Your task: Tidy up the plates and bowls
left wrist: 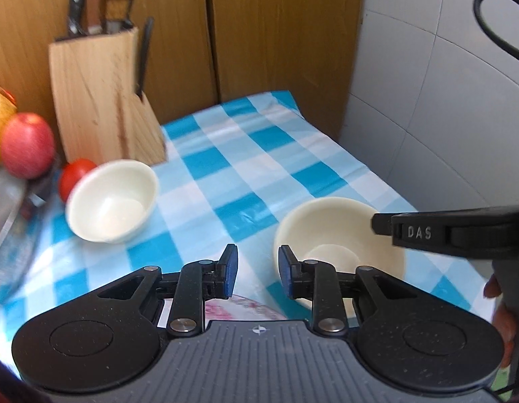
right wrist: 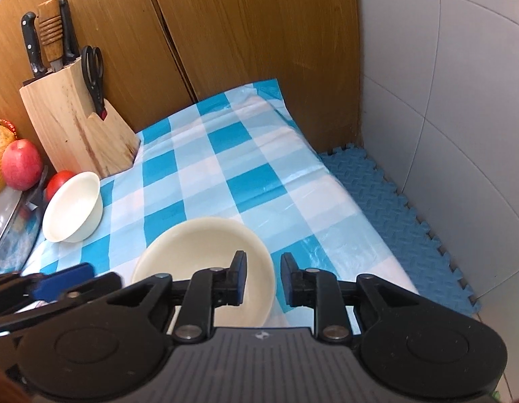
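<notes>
Two cream bowls stand on the blue-checked tablecloth. The far bowl [left wrist: 113,201] [right wrist: 73,206] sits at the left by a tomato. The near bowl [left wrist: 340,235] [right wrist: 205,255] is close in front of both grippers. My left gripper [left wrist: 257,272] is open and empty, its right finger at the near bowl's left rim. A pink-patterned plate [left wrist: 246,309] shows just below its fingers. My right gripper [right wrist: 263,278] is open, its left finger over the near bowl's right rim, its right finger outside it. The right gripper's body [left wrist: 461,231] shows in the left wrist view.
A wooden knife block [left wrist: 101,97] [right wrist: 74,117] with knives and scissors stands at the back left against wooden panels. An apple [left wrist: 26,144] [right wrist: 21,164], a tomato [left wrist: 74,174] [right wrist: 57,181] and a glass tray edge [right wrist: 7,228] lie left. Blue foam mat [right wrist: 394,211] and tiled wall lie right.
</notes>
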{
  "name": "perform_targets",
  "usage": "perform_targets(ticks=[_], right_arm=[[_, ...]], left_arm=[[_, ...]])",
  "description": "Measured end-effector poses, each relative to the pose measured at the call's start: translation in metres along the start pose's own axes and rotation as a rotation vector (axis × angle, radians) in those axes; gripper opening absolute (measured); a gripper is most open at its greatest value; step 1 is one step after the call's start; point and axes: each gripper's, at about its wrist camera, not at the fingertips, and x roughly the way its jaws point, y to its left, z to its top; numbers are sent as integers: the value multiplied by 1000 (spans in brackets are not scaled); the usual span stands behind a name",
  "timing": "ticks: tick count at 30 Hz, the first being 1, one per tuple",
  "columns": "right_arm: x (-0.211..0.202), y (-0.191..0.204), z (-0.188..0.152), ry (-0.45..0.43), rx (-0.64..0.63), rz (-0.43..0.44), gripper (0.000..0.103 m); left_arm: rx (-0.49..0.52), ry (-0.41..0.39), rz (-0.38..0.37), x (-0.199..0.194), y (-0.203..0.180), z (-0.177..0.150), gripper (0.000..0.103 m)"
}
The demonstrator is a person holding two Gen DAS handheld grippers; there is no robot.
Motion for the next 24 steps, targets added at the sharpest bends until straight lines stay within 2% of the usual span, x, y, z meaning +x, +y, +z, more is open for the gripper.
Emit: perform_targets(ticks=[3, 7, 14, 17, 19, 24], right_arm=[[-2, 4, 3, -22, 1, -8, 21], [-4, 14, 5, -60, -14, -7, 22], [5, 40, 9, -57, -44, 24, 23], [9, 51, 11, -61, -47, 39, 23], [11, 59, 12, -63, -49, 52, 23], [18, 80, 17, -66, -71, 85, 26]], left_arm=[[5, -32, 32, -8, 6, -1, 36], [-44, -39, 40, -12, 23, -2, 42], [-137, -37, 85, -11, 61, 0, 51], [-162, -37, 114, -9, 74, 1, 63], [-163, -43, 136, -8, 79, 1, 65], [-178, -27, 158, 2, 92, 4, 79]])
